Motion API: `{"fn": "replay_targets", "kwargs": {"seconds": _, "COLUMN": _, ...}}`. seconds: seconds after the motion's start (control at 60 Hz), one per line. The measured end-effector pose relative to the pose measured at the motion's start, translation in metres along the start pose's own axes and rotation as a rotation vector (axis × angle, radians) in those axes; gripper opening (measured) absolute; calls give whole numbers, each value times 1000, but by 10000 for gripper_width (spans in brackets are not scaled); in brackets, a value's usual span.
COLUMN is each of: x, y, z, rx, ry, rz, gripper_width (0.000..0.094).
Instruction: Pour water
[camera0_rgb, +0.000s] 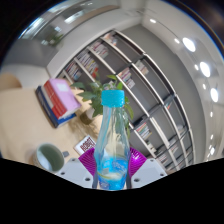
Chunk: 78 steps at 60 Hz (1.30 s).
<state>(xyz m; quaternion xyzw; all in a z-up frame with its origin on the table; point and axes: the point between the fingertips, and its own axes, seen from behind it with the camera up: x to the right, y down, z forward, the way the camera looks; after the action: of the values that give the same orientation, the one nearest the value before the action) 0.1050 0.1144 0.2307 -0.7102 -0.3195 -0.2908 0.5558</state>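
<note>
A clear plastic water bottle (112, 140) with a light blue cap (112, 98) and a blue lower part stands upright between my fingers. My gripper (112, 162) is shut on the bottle, the purple pads (88, 160) pressing its sides low down. A grey-green cup (48, 155) sits on the surface off to the left of the fingers, beyond them. The bottle hides what lies straight ahead.
Long shelves full of books or boxes (140, 85) run across the room behind the bottle. A pink and blue box (58, 98) rests on the light surface beyond the cup. Ceiling lights (190, 45) show above.
</note>
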Motion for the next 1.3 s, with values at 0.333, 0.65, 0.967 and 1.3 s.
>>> {"fn": "replay_targets", "kwargs": {"seconds": 0.333, "x": 1, "y": 60, "z": 8, "rx": 5, "ry": -52, "rz": 861, "gripper_width": 405}}
{"fn": "replay_targets", "kwargs": {"seconds": 0.65, "x": -56, "y": 140, "z": 35, "rx": -65, "ry": -89, "rz": 904, "gripper_width": 409}}
{"fn": "replay_targets", "kwargs": {"seconds": 0.967, "x": -51, "y": 144, "z": 30, "rx": -60, "ry": -43, "rz": 897, "gripper_width": 500}}
{"fn": "replay_targets", "kwargs": {"seconds": 1.3, "x": -90, "y": 171, "z": -31, "rx": -239, "ry": -66, "rz": 916, "gripper_width": 836}}
